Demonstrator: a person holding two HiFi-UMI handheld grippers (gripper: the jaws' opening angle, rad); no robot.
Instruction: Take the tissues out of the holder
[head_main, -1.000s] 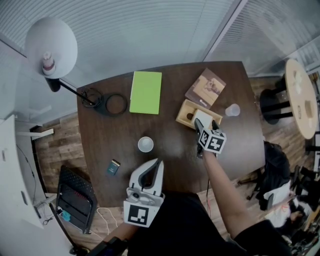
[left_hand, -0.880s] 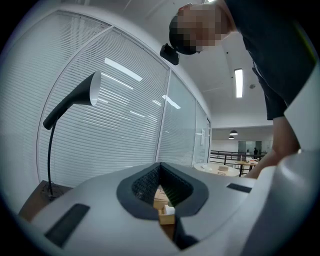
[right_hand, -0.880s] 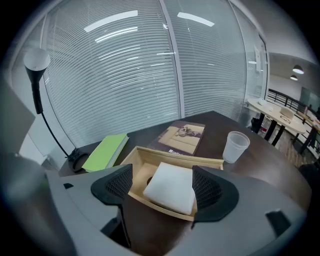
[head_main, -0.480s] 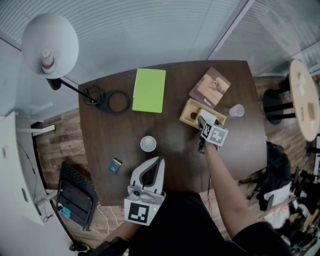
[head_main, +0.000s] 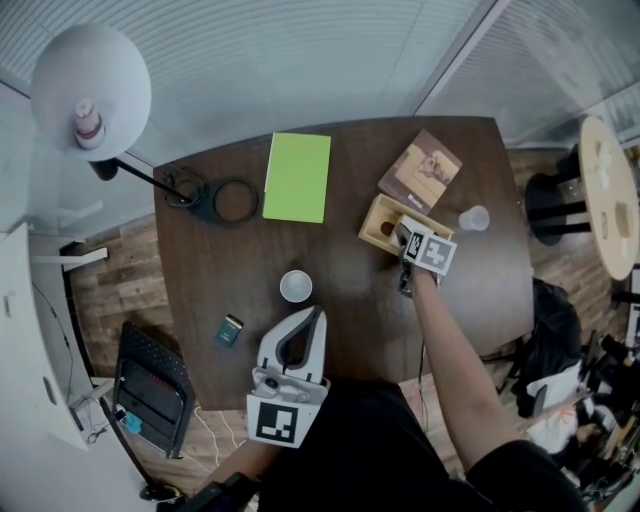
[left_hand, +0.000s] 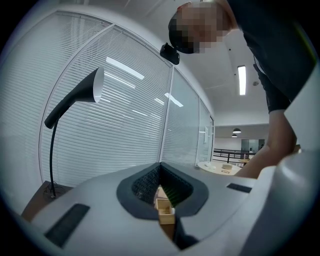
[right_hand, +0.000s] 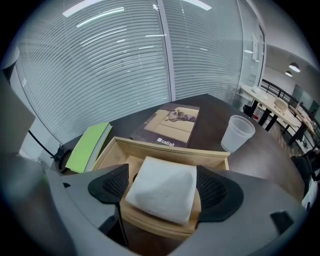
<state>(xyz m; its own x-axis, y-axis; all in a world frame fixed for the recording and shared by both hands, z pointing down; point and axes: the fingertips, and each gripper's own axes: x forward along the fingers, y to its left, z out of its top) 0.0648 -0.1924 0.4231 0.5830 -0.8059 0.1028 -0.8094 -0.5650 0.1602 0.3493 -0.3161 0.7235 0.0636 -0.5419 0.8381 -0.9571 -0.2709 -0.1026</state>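
A wooden holder (right_hand: 165, 149) stands on the dark table, with a folded white stack of tissues (right_hand: 162, 187) lying on its near part. My right gripper (right_hand: 164, 187) reaches down around the stack, one pad on each side. Its jaws are opening, and small gaps show between the pads and the tissues. In the head view the right gripper (head_main: 406, 240) covers the near end of the holder (head_main: 383, 224). My left gripper (head_main: 318, 316) rests at the table's front edge. It is shut and holds nothing (left_hand: 160, 167).
A green notebook (head_main: 297, 177) and a brown book (head_main: 420, 168) lie behind the holder. A clear plastic cup (head_main: 475, 218) stands to its right. A white cup (head_main: 295, 286), a small dark box (head_main: 229, 330) and a lamp base with coiled cable (head_main: 232, 200) sit to the left.
My right gripper has moved a little farther over the holder. The left gripper has stayed where it was.
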